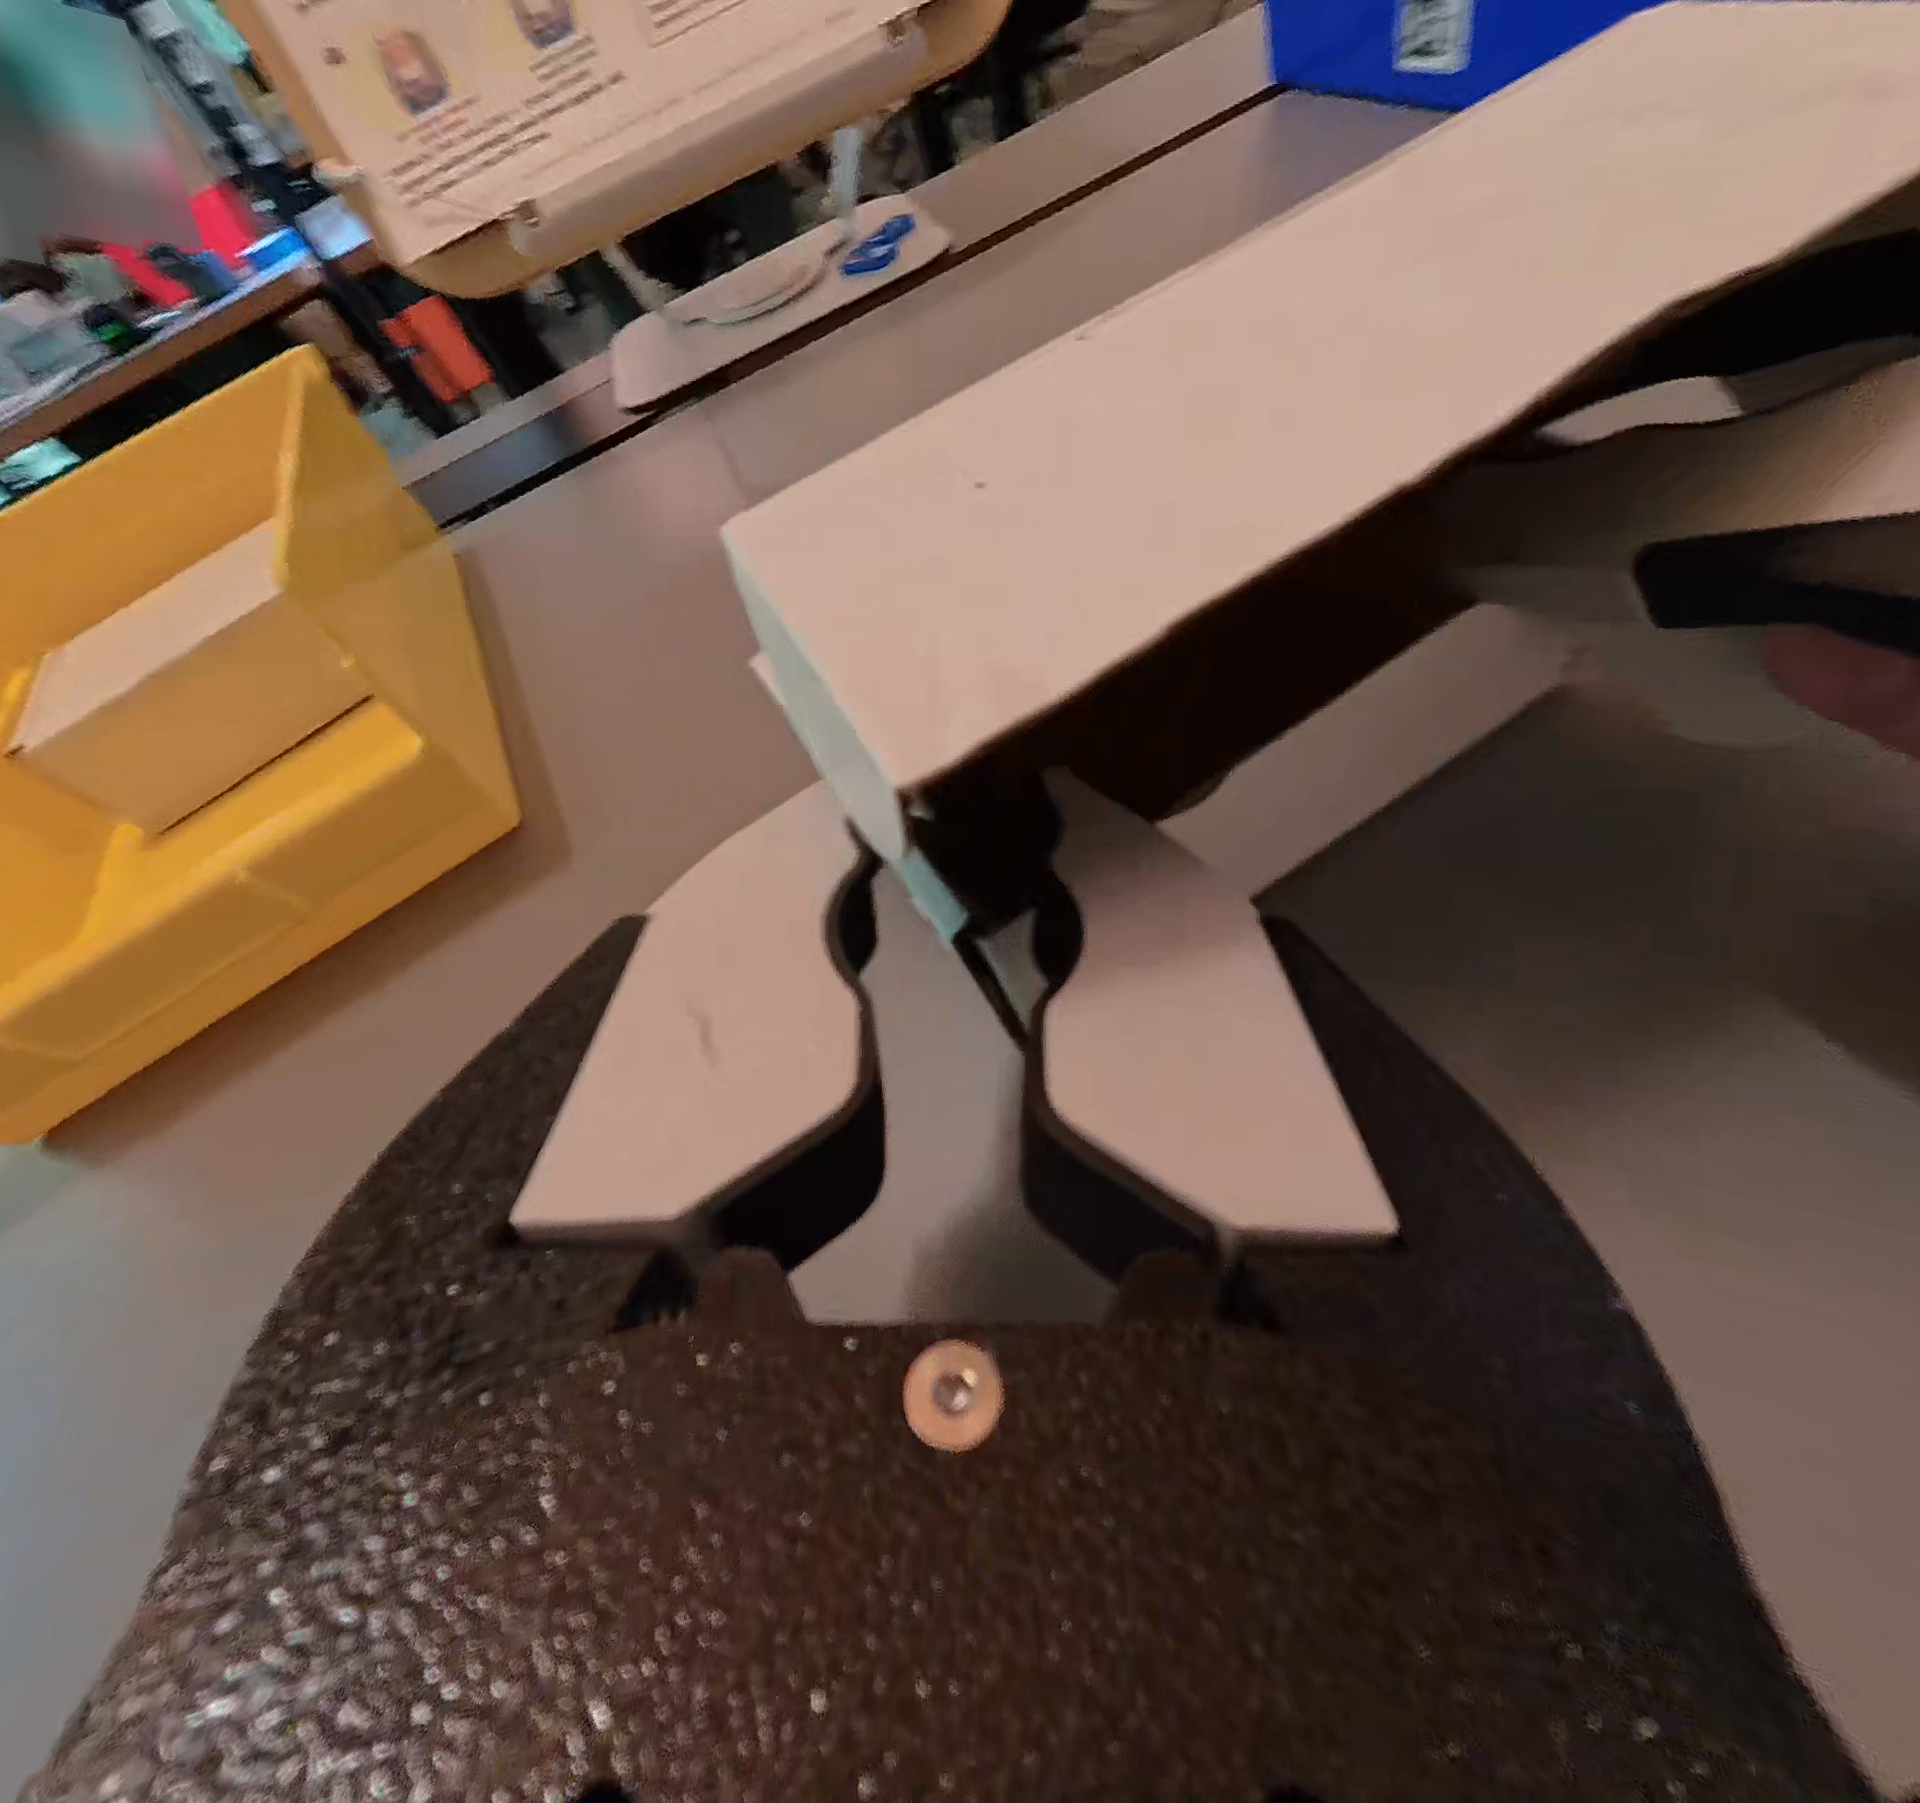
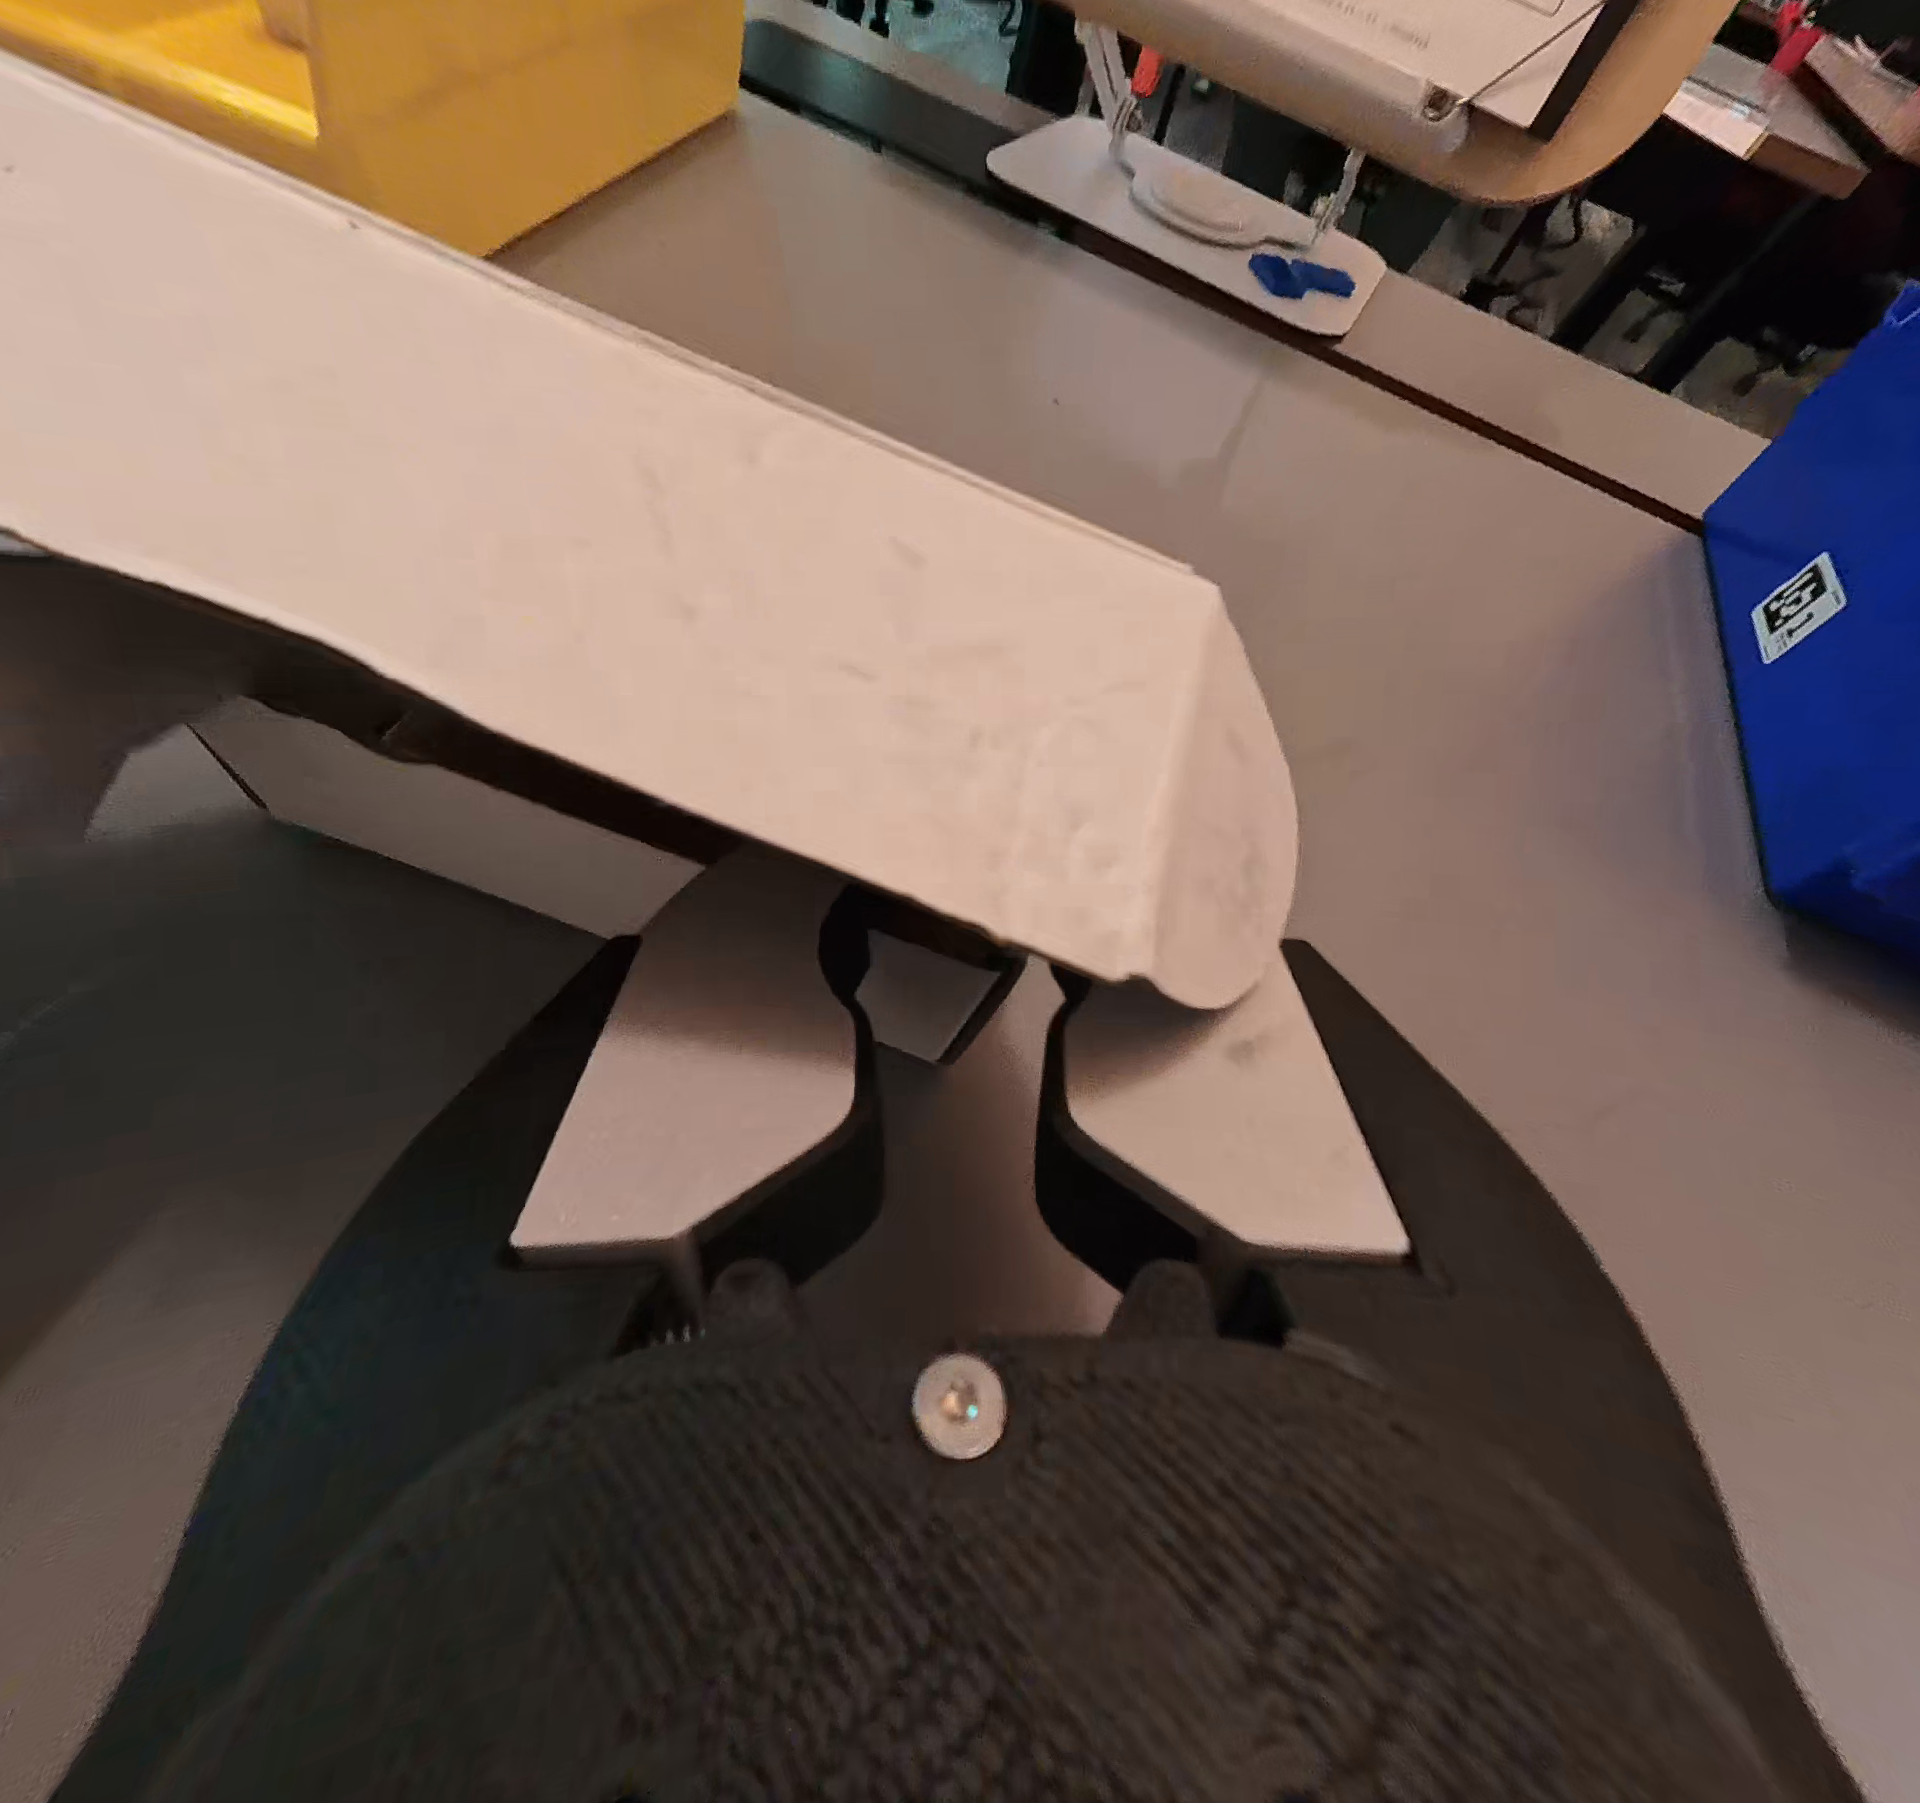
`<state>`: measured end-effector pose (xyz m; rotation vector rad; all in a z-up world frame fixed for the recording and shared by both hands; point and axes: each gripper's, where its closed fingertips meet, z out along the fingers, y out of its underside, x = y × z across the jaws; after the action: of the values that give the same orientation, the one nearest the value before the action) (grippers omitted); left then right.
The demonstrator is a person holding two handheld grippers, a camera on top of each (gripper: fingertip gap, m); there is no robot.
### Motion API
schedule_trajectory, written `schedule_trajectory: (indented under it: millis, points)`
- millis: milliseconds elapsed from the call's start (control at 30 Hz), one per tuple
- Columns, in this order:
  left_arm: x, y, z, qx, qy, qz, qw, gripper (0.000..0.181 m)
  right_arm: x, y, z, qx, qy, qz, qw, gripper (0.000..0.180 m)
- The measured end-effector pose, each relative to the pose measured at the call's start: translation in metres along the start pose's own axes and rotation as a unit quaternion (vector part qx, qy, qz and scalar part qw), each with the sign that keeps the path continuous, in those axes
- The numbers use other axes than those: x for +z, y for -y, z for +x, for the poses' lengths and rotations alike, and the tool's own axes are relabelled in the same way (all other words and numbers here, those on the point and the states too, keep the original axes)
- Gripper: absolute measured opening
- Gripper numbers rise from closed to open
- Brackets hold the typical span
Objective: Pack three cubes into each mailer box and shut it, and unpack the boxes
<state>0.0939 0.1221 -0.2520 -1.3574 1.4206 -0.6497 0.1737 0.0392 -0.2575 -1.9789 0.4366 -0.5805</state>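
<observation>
A white mailer box sits on the grey table with its lid (image 1: 1247,465) raised at a slant over the base (image 1: 1371,714). My left gripper (image 1: 951,870) is shut on the side flap at the lid's left front corner. My right gripper (image 2: 940,922) sits under the lid's right front corner (image 2: 623,558). Its fingers are close together, the tips are hidden under the lid, and the lid's edge lies over its right finger (image 2: 1226,1109). The base wall (image 2: 468,818) shows below. The right gripper also shows in the left wrist view (image 1: 1766,590). No cubes are visible.
A yellow bin (image 1: 260,870) at the left holds another white box (image 1: 187,683); it also shows in the right wrist view (image 2: 540,70). A blue bin (image 2: 1829,714) stands at the right. A stand with a paper sheet (image 1: 623,39) is at the table's far edge.
</observation>
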Motion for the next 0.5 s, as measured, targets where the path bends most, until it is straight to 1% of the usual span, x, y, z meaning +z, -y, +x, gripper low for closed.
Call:
schedule_trajectory:
  millis: [33,100,233,300,333,367,400,433,467,500]
  points:
    - [-0.002,0.001,0.005,0.001,-0.03,0.008,1.0,0.036,-0.001,-0.001,0.001,0.007,0.0,0.002,1.0,0.032]
    - [-0.007,0.0,0.008,0.015,-0.077,0.012,0.997,0.049,-0.002,-0.001,-0.002,0.011,0.014,0.008,1.0,0.035]
    - [-0.034,-0.014,0.007,0.096,-0.21,-0.012,0.973,0.059,-0.002,0.0,-0.005,0.0,0.031,0.01,0.999,0.036]
    - [-0.056,-0.004,0.005,0.074,-0.284,-0.001,0.956,0.058,-0.002,0.0,-0.005,-0.001,0.033,0.01,0.999,0.037]
    - [-0.065,0.012,0.001,0.039,-0.307,0.026,0.951,0.048,-0.001,0.0,-0.006,-0.002,0.035,0.011,0.999,0.036]
    - [-0.071,0.034,-0.005,-0.007,-0.323,0.061,0.945,0.022,-0.001,0.0,-0.006,-0.002,0.036,0.012,0.999,0.037]
    - [-0.073,0.055,-0.014,-0.06,-0.329,0.091,0.938,0.0,0.0,0.001,-0.006,-0.001,0.037,0.012,0.999,0.037]
    - [-0.068,0.07,-0.025,-0.112,-0.324,0.103,0.934,0.0,0.0,0.001,-0.006,0.0,0.039,0.012,0.999,0.037]
    - [-0.06,0.077,-0.031,-0.141,-0.326,0.094,0.93,0.0,0.0,0.001,-0.007,-0.001,0.041,0.011,0.999,0.039]
    - [-0.048,0.077,-0.036,-0.151,-0.326,0.069,0.931,0.0,0.0,0.001,-0.007,-0.003,0.043,0.009,0.999,0.039]
